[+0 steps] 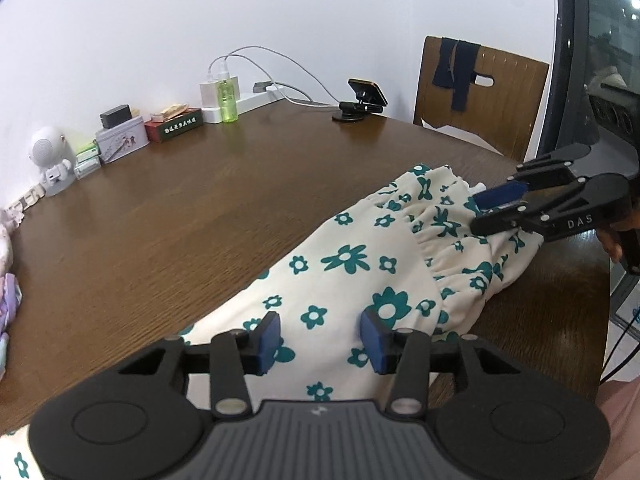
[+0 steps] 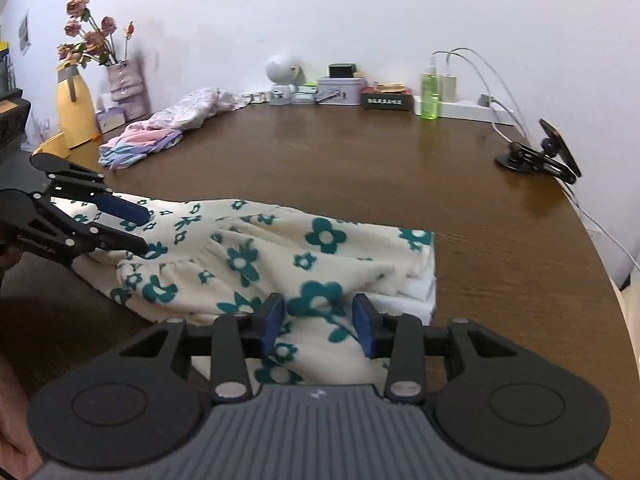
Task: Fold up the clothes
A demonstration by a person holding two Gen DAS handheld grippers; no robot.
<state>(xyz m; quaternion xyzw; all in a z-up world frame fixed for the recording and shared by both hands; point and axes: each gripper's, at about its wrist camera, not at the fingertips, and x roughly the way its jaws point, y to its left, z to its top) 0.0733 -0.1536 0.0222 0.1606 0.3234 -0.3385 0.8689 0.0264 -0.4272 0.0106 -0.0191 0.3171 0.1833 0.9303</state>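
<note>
Left gripper [image 1: 320, 338] spread over floral garment [image 1: 360, 280], partly folded; right gripper [image 2: 319, 324] spread; pile [image 2: 160, 136] upper left unfolded.

The left hand-held gripper [image 1: 320, 340] sits low and level, its two blue-padded fingers [image 1: 269, 338] spread well apart with a clear gap between them. From the other side, the same gripper [image 2: 132, 226] reaches in from the left edge, fingers parted and angled slightly downward. The right hand-held gripper [image 2: 319, 326] is held much the same, low and pointing forward, its blue pads [image 2: 365, 326] also spread apart. Seen from the left wrist, it [image 1: 486, 208] comes in from the right, fingers parted, with a few of the person's fingers [image 1: 612, 246] curled around its handle.
</note>
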